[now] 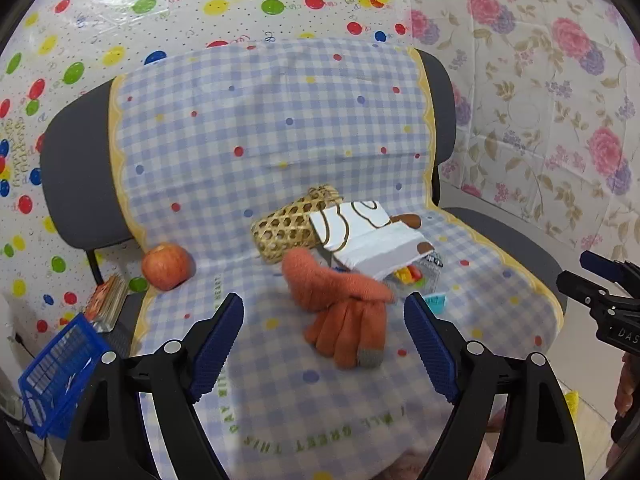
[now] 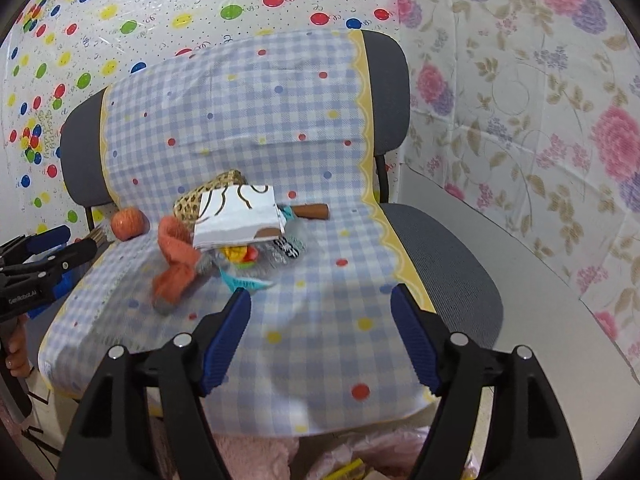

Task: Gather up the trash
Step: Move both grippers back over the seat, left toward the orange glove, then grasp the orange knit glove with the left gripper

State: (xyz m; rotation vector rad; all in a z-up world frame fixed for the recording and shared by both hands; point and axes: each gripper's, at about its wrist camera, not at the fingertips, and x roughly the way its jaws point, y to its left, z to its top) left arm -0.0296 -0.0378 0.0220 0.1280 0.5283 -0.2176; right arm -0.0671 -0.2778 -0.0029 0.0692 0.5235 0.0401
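My left hand-held gripper and right hand-held gripper are spread, empty; the clear wrapper, probably light and crinkly, I'd pinch at its edge.

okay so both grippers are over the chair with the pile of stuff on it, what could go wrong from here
The white paper bag lies on the woven basket and clear wrapper; pulling one may drag the rest. The apple sits near the seat edge and could roll off. The orange glove might be grabbed as trash.
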